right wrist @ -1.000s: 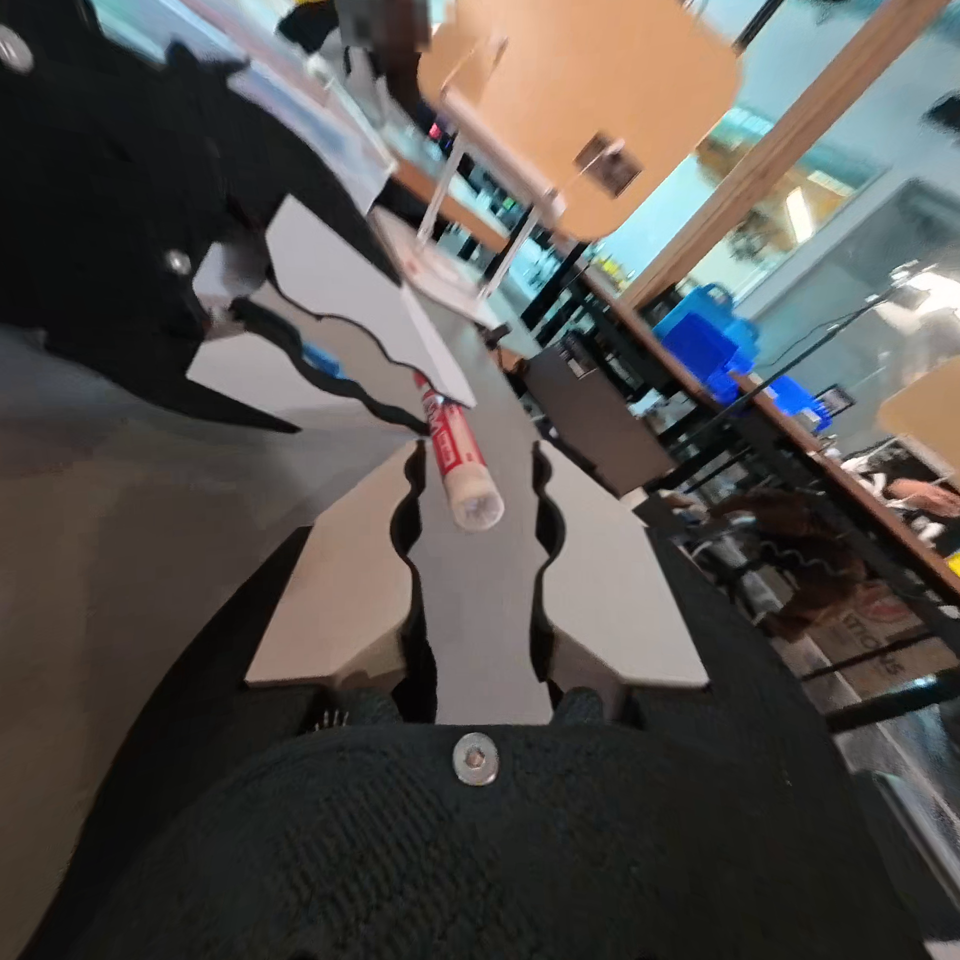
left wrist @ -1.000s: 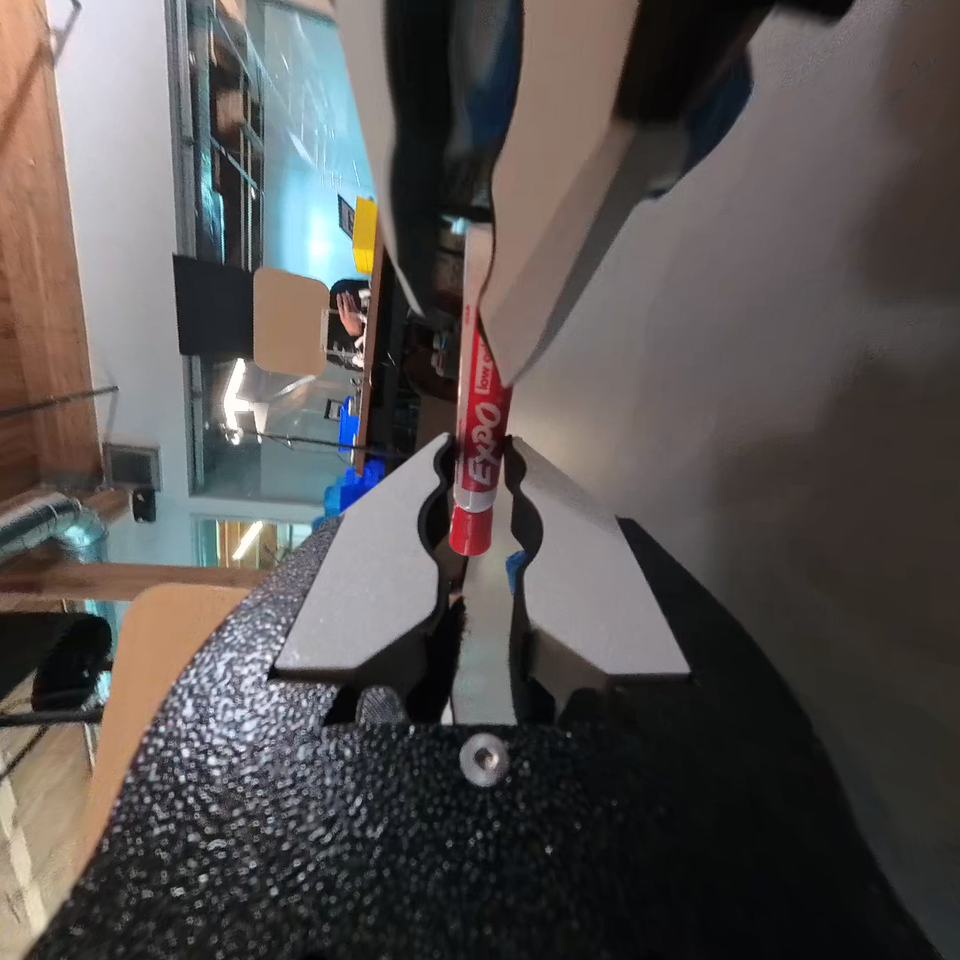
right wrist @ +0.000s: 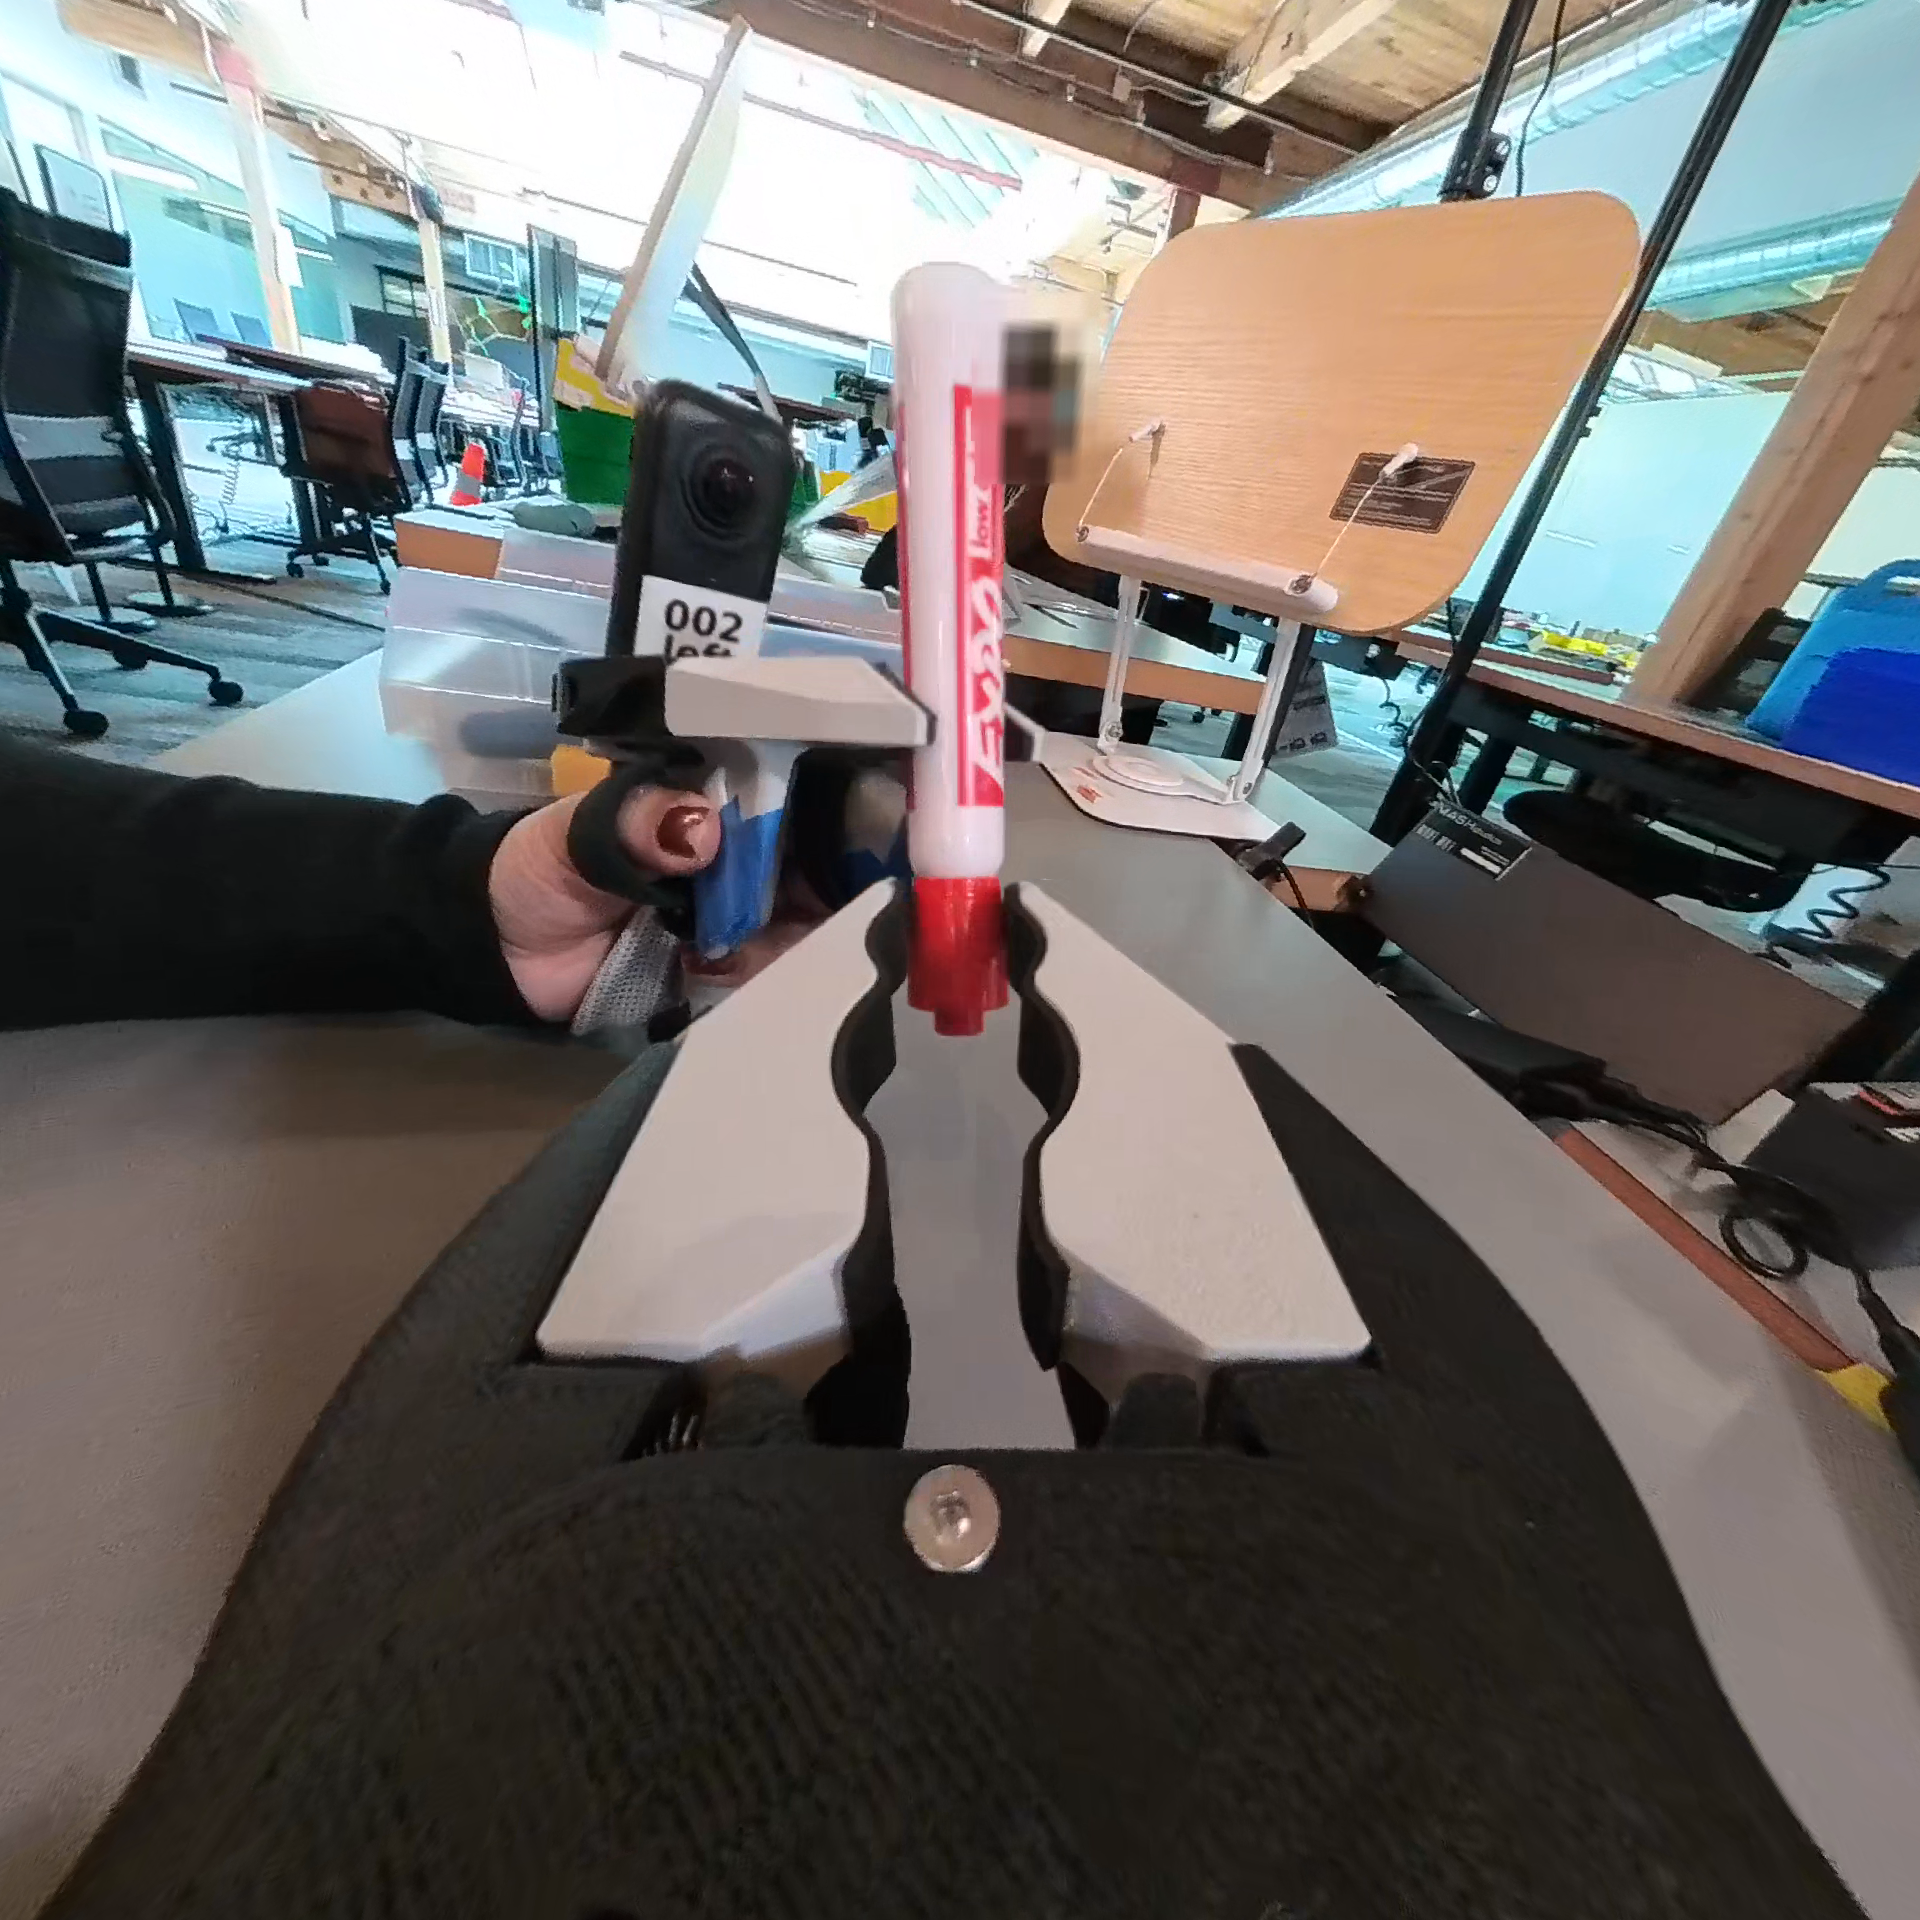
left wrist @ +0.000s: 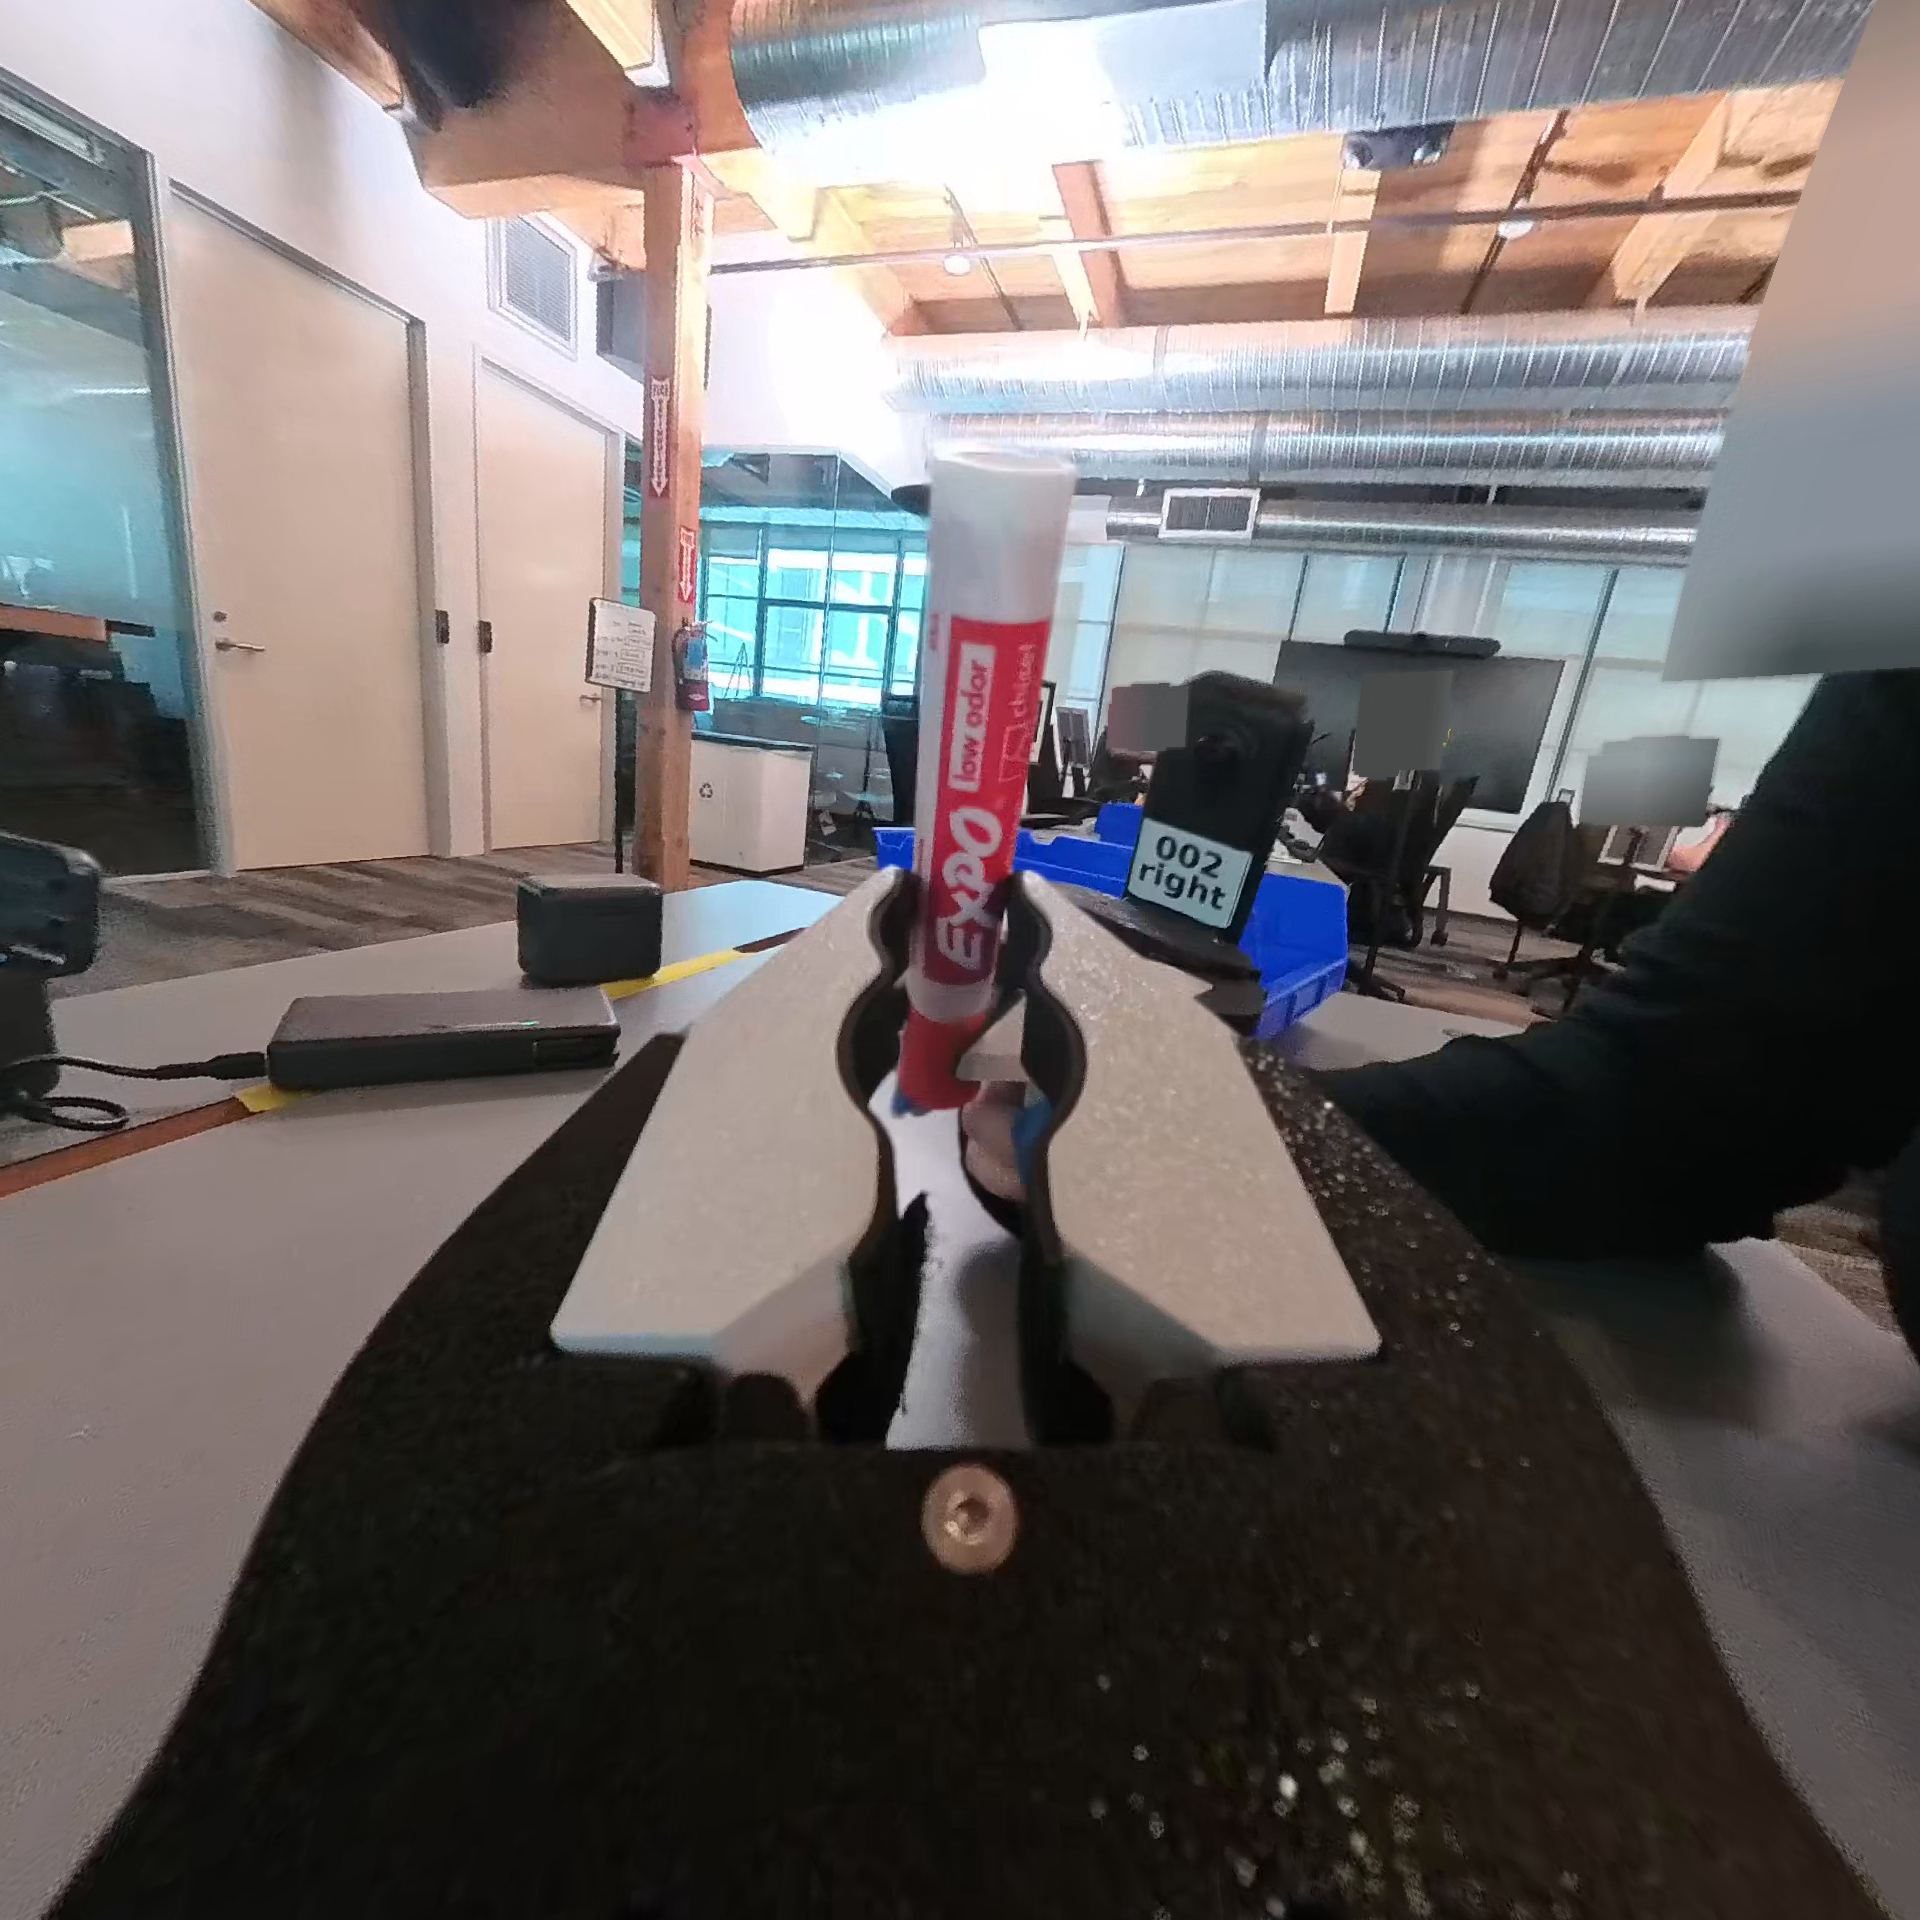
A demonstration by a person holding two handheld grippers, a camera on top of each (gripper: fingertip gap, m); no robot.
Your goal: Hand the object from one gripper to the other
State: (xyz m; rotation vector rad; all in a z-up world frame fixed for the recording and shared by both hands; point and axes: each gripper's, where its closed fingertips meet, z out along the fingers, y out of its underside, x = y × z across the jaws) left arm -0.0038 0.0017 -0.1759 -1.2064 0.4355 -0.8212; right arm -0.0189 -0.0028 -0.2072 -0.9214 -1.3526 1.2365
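Note:
A red and white marker (left wrist: 977, 779) stands upright above the grey table, red cap down. My left gripper (left wrist: 961, 914) is shut on its labelled body. In the right wrist view the marker (right wrist: 951, 623) rises from my right gripper (right wrist: 958, 914), whose pads close on the red cap. There the left gripper (right wrist: 914, 717) comes in from the left, held by a hand (right wrist: 582, 894), and grips the marker above my right fingertips. In the left wrist view the right gripper (left wrist: 992, 1065) shows just below the left fingers, mostly hidden.
A black power bank (left wrist: 447, 1034) and a black box (left wrist: 587, 925) lie on the grey table (left wrist: 208, 1299). Blue bins (left wrist: 1288, 935) stand behind. A wooden book stand (right wrist: 1330, 416) is at the back right, with cables (right wrist: 1756, 1226) by the table's right edge. A dark sleeve (left wrist: 1662, 987) crosses the right. The grippers are tip to tip, or close to it.
Both grippers have swung round, so the marker now stands upright. The right gripper was open around the marker's white end; its jaws are now narrowed on the red cap. The left gripper still holds the marker.

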